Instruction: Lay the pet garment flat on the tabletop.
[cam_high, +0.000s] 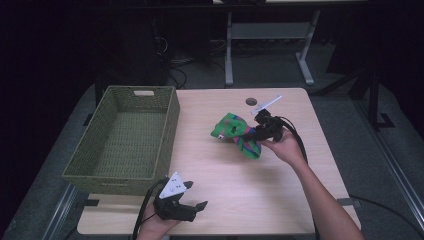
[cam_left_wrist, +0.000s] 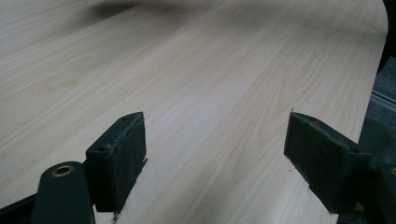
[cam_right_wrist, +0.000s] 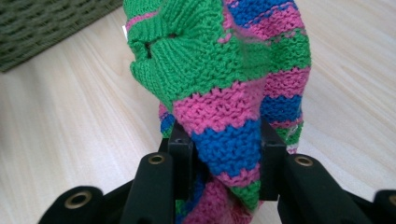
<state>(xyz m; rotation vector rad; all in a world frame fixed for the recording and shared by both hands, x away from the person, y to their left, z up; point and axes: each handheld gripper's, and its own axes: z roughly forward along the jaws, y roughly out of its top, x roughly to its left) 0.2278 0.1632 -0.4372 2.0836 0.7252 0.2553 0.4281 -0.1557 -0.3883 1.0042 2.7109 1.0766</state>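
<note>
At the left side of the bench (cam_high: 220, 175) stands a green woven basket (cam_high: 125, 140), and nothing lies inside it. Its near corner hangs a little over the left edge of the bench. In front of the basket, close to the near edge, the left hand (cam_high: 155, 227) holds the left gripper (cam_high: 192, 195). Its jaws stand wide apart and nothing is between them. In the left gripper view the two black pads (cam_left_wrist: 123, 158) hover over bare light wood.

To the right of the basket, near the middle of the bench, there is a knitted cloth (cam_high: 237, 132) with green, pink and blue stripes. It hangs bunched, and the high view does not tell if its lower end touches the wood. The right gripper (cam_high: 255, 132) has its jaws closed on the cloth. In the right gripper view the jaws press a blue and pink band of the cloth (cam_right_wrist: 224, 93) from both sides, and the green part rises above them. The right hand (cam_high: 285, 145) holds this gripper from the right. Behind it a small round hole (cam_high: 251, 101) is in the bench top.
</note>
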